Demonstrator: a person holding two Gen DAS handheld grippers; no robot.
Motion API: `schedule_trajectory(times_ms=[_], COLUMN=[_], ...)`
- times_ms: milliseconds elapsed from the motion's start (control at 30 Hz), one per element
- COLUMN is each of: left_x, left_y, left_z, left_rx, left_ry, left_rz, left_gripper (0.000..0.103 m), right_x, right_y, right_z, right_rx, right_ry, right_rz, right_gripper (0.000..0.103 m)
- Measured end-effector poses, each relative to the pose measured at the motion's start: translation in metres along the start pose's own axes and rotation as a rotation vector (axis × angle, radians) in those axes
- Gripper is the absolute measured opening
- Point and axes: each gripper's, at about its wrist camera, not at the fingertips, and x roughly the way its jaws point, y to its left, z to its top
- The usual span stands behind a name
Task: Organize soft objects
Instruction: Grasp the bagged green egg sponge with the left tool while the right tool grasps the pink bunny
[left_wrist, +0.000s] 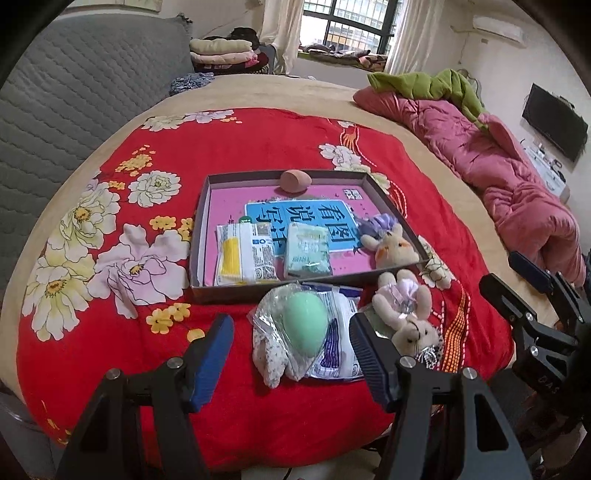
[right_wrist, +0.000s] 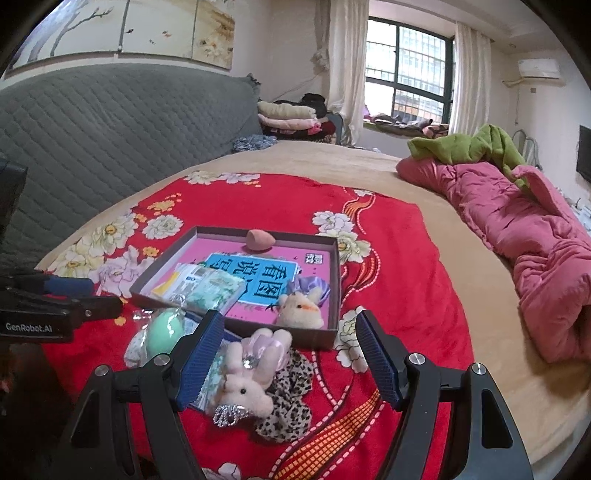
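A shallow cardboard tray (left_wrist: 199, 236) (right_wrist: 332, 291) lies on the red flowered blanket. In it are a pink sponge (left_wrist: 294, 181) (right_wrist: 260, 239), two tissue packs (left_wrist: 245, 254) (left_wrist: 308, 251) and a plush bunny (left_wrist: 391, 247) (right_wrist: 299, 310). In front of the tray a green egg sponge (left_wrist: 304, 325) (right_wrist: 164, 330) rests on a floral pouch (left_wrist: 269, 354) and a plastic packet (left_wrist: 338, 350). My left gripper (left_wrist: 291, 360) hovers open around that pile, touching nothing. A pink plush bunny (right_wrist: 245, 387) (left_wrist: 406, 317) lies on a leopard scrunchie (right_wrist: 291, 402). My right gripper (right_wrist: 288, 358) is open above them.
A crumpled pink quilt (right_wrist: 517, 229) with a green cloth (right_wrist: 469, 147) lies on the bed at the right. A grey quilted headboard (right_wrist: 110, 125) rises at the left. Folded clothes (right_wrist: 288, 118) are stacked at the far end by the window.
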Motion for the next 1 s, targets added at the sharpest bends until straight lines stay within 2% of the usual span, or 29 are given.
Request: schedule_trajectory(times_ms=[300, 600, 1000], left_x=[0.006, 0.015, 0.031], left_y=[-0.004, -0.006, 0.004], left_z=[-0.006, -0.013, -0.015], left_rx=[0.016, 0.039, 0.014], left_ry=[0.0, 0.004, 0.017], left_rz=[-0.055, -0.052, -0.06], left_gripper=[0.065, 0.065, 0.065], right_x=[0.001, 0.013, 0.038], right_y=[0.004, 0.009, 0.033], right_z=[-0.014, -0.033, -0.054], right_rx=[0.007, 0.044, -0.034], right_ry=[0.032, 0.092, 0.145], right_rz=[0.026, 0.067, 0.072], right_gripper=[0.075, 0.075, 0.075])
